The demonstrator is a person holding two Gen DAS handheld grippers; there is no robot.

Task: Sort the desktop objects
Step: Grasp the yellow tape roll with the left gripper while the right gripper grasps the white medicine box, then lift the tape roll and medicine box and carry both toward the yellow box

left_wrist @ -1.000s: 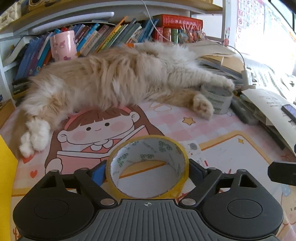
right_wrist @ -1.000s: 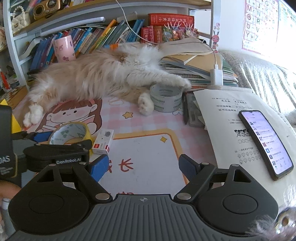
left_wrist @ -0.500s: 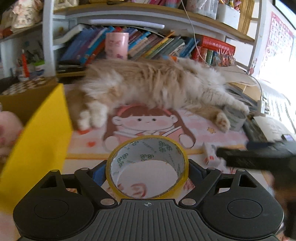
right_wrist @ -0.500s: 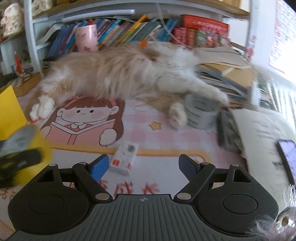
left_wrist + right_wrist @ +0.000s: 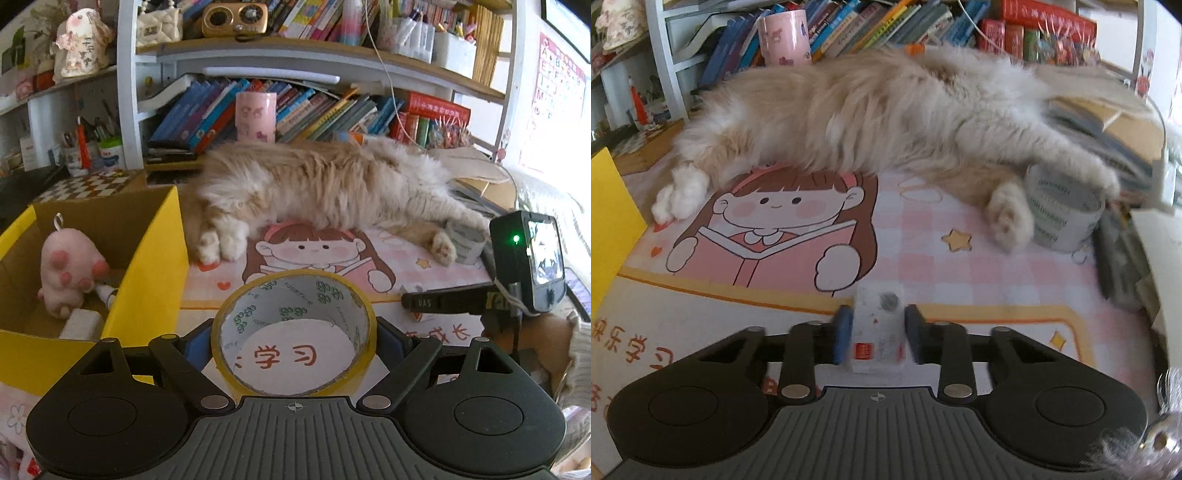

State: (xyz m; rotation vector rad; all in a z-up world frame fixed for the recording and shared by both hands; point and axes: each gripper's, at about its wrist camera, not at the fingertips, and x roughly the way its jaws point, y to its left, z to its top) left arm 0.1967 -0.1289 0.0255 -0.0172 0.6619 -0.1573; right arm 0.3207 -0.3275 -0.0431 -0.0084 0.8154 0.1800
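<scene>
My left gripper [image 5: 293,345] is shut on a yellow tape roll [image 5: 291,295], a blue pad on either side, held above the cartoon desk mat [image 5: 314,251]. The open yellow box [image 5: 147,258] stands just left of it, with a pink plush paw [image 5: 70,280] inside. In the right wrist view my right gripper [image 5: 877,334] is low over the mat, its jaws closing on a small white box [image 5: 878,314] with a red label; both blue pads touch its sides. In the left wrist view, the right gripper's side [image 5: 443,301] shows at the right.
A fluffy cat [image 5: 868,110] lies across the back of the mat, its hind paw against a grey tape roll [image 5: 1063,210]. Behind it are a pink cup [image 5: 256,116] and shelves of books. Papers and stacked books lie at the right. The yellow box's corner [image 5: 609,206] is at the left edge.
My left gripper carried the tape roll leftward and up, bringing the yellow box into view. My right gripper moved left and down over the small white box, and its jaws went from wide open to closed on it.
</scene>
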